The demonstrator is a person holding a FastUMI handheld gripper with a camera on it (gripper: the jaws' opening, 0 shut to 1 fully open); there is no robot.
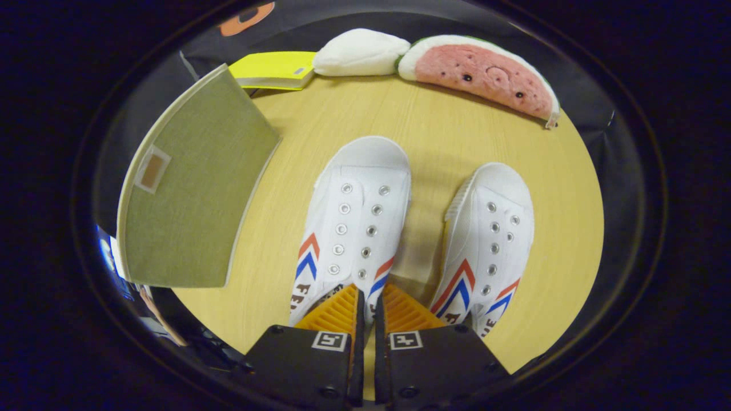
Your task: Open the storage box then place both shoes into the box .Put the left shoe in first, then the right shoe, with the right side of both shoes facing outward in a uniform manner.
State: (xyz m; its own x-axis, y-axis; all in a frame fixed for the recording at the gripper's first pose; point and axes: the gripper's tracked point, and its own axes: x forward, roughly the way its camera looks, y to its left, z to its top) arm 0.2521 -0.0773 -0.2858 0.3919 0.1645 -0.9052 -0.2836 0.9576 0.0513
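on the wooden table (434, 131) two white canvas shoes stand side by side with their toes pointing away from the claw (369, 302), both without laces, so the rows of metal eyelets lie bare. the left shoe (354, 222) has red and blue chevron stripes on its sides, and its heel end is hidden behind the claw's fingers, which are drawn close together with only a thin slit between them; the inner side of that shoe's rear seems to sit right at that slit, but whether both fingers (337, 311) actually press on the canvas cannot be made out, since the contact spot is covered by the fingers themselves. the right shoe (491, 240) stands a little apart, with a strip of bare table and shadow between the two, and its heel is also cut off behind the claw's body. brown lettering low on both shoes is partly covered and not readable. beside the left shoe, well off to the side, stands the storage box (194, 188), a grey-green fabric face with pale piping and a small brown tab in a light frame; its lower corner runs out of sight and whether it is open cannot be told. beyond the shoes, at the far table edge, lie a yellow book (274, 69), a white plush (360, 52) and a watermelon slice plush (485, 73) touching it.
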